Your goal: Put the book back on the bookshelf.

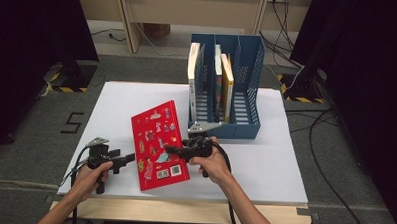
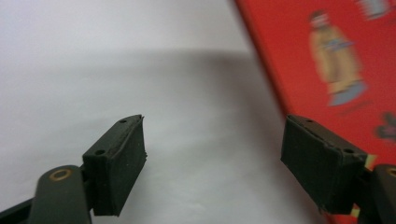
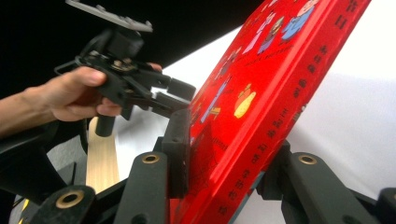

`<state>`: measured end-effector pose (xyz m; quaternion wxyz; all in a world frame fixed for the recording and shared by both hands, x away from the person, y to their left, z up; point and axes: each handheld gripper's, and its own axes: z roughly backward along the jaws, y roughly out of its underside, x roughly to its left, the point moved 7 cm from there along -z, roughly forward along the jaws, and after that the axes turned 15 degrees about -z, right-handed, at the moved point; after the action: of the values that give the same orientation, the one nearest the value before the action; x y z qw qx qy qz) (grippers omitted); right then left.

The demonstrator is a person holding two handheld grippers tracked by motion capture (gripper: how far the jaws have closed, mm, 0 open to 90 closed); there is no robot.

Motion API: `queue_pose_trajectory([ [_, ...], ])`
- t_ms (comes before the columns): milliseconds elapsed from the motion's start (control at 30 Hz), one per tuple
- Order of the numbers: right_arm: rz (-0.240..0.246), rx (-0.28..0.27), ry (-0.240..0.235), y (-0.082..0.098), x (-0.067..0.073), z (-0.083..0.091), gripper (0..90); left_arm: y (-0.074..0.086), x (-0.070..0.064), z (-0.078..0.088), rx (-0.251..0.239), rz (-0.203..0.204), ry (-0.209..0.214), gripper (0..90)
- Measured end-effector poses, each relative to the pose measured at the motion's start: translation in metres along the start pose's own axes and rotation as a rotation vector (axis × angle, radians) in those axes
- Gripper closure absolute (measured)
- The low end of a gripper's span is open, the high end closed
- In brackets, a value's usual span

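Note:
A red picture book (image 1: 155,135) is tilted above the white table, its right edge lifted. My right gripper (image 1: 171,150) is shut on that edge, near the lower right corner. In the right gripper view the pads (image 3: 180,140) press on the cover and the underside of the red book (image 3: 261,93). My left gripper (image 1: 130,157) hovers just left of the book's lower left edge. Its jaws stand open with nothing between them, as the left gripper view (image 2: 212,158) shows, with the book (image 2: 336,56) just beyond the right jaw.
A blue file rack (image 1: 251,59) stands at the back of the white table top (image 1: 265,159). It holds a white book (image 1: 192,77) in its left slot and a yellow book (image 1: 227,83) in the middle. Cables lie on the floor to the right.

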<state>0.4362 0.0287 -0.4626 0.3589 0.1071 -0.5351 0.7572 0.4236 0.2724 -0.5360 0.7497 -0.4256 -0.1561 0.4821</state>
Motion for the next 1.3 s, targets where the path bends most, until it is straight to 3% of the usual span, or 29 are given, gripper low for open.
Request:
queue_pose_trajectory([
  [100, 0.047, -0.062, 0.012, -0.003, 0.003, 0.004, 65.1, 0.000, 0.007, 0.002, -0.006, 0.024, -0.011, 21.1],
  [267, 0.134, -0.196, 0.067, -0.014, 0.003, 0.005, 67.2, 0.000, 0.007, 0.001, -0.003, 0.015, -0.016, 21.0],
  [333, 0.207, -0.240, 0.101, -0.018, 0.003, 0.007, 67.2, 0.000, 0.007, 0.002, -0.004, 0.007, -0.020, 20.9],
  [467, 0.328, -0.277, 0.132, -0.021, 0.007, 0.013, 67.7, 0.002, 0.009, 0.002, 0.002, 0.005, -0.031, 20.9],
  [533, 0.368, -0.284, 0.119, -0.018, 0.009, 0.014, 68.3, 0.003, 0.011, 0.002, 0.008, 0.004, -0.033, 20.9],
  [700, 0.406, -0.236, 0.097, -0.006, 0.017, 0.022, 70.4, 0.005, 0.013, 0.002, 0.015, -0.016, -0.061, 20.7],
  [800, 0.391, -0.212, 0.084, 0.005, 0.019, 0.029, 72.2, 0.006, 0.013, 0.002, 0.022, -0.036, -0.071, 20.5],
  [967, 0.369, -0.208, 0.074, 0.017, 0.016, 0.037, 73.0, 0.009, 0.009, 0.000, 0.051, -0.141, -0.126, 20.8],
  [1067, 0.368, -0.208, 0.072, 0.019, 0.014, 0.039, 73.0, 0.013, 0.005, -0.003, 0.078, -0.254, -0.176, 20.8],
  [1133, 0.360, -0.213, 0.070, 0.021, 0.014, 0.039, 73.1, 0.014, 0.003, -0.004, 0.087, -0.297, -0.198, 19.1],
  [1300, 0.346, -0.211, 0.077, 0.028, 0.013, 0.042, 73.2, 0.014, 0.003, -0.004, 0.088, -0.295, -0.193, 18.9],
])
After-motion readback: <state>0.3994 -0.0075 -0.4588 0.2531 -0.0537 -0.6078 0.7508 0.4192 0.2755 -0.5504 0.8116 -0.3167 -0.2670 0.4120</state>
